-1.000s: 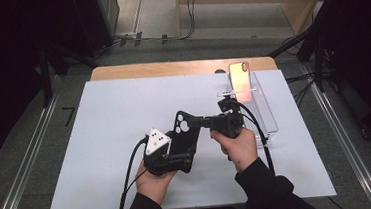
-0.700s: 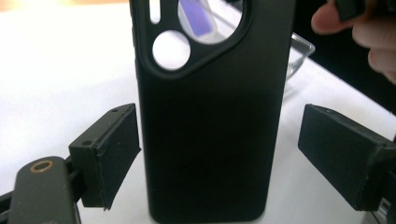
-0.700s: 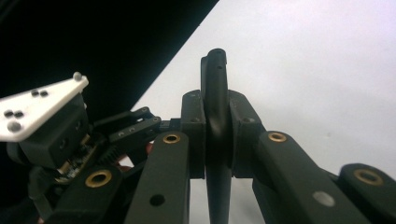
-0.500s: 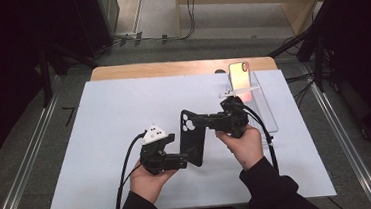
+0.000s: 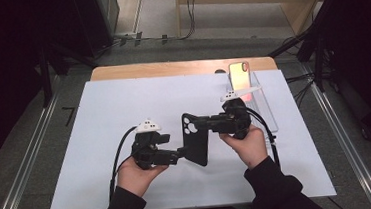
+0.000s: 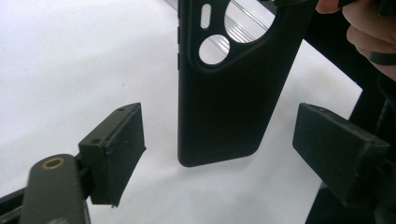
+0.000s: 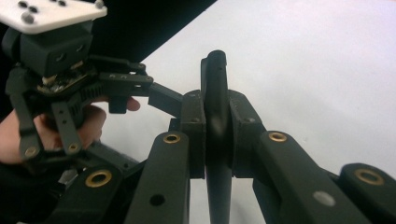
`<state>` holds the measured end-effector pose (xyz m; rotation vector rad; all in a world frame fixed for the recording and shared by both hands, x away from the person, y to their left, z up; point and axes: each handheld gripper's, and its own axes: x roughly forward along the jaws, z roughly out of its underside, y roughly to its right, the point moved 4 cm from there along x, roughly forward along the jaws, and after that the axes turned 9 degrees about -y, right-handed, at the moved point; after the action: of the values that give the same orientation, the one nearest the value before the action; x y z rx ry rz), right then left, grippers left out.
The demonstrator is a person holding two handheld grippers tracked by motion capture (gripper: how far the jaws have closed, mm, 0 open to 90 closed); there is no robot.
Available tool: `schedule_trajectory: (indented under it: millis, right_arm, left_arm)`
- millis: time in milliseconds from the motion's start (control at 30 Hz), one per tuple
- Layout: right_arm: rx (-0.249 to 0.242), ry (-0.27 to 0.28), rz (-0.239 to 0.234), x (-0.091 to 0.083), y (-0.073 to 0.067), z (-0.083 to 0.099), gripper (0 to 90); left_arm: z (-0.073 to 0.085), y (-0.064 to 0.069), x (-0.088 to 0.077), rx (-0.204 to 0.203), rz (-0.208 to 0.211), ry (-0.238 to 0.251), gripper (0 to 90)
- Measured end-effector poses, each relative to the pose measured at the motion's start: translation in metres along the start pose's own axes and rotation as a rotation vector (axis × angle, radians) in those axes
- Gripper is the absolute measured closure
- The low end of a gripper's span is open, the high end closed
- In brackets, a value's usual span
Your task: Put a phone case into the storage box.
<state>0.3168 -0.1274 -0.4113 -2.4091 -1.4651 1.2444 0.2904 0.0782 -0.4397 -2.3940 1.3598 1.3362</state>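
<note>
Left gripper view: advising squaring up, left gripper (image 6: 219,154) jaws narrowing slightly yet standing wide around, not touching, black phone case (image 6: 229,93) hanging above white table (image 6: 70,60), right gripper (image 7: 217,135) clamping its edge.

Right gripper (image 5: 202,124) jaws clamped, level, pointing left; left gripper (image 5: 183,154) jaws wide, just closing slightly, pointing right

1. Wooden table (image 5: 121,72), covered almost whole by a white sheet (image 5: 104,121).
2. Clear tray (image 5: 266,109) on the sheet, just beyond the right gripper (image 5: 206,124), bearing a phone (image 5: 239,75).
</note>
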Motion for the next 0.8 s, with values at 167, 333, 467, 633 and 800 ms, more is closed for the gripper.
schedule_trajectory:
  millis: [167, 333, 467, 633, 800]
  right_arm:
    - [-0.029, -0.010, -0.019, -0.001, -0.001, 0.002, 77.3]
    - [-0.053, -0.017, -0.046, -0.001, 0.000, 0.003, 77.3]
    - [-0.121, -0.020, -0.068, -0.003, -0.001, 0.005, 77.3]
    - [-0.150, -0.029, -0.105, -0.004, -0.002, 0.006, 77.3]
    - [-0.169, -0.053, -0.140, -0.004, -0.002, 0.007, 77.3]
  left_arm:
    - [-0.003, -0.006, -0.007, 0.025, 0.022, -0.012, 19.0]
    - [-0.005, -0.008, -0.011, 0.055, 0.040, -0.017, 22.7]
    - [-0.007, -0.008, -0.013, 0.085, 0.064, -0.017, 25.7]
    - [-0.011, -0.010, -0.015, 0.115, 0.099, -0.016, 27.2]
    - [-0.016, -0.010, -0.018, 0.143, 0.126, -0.011, 29.7]
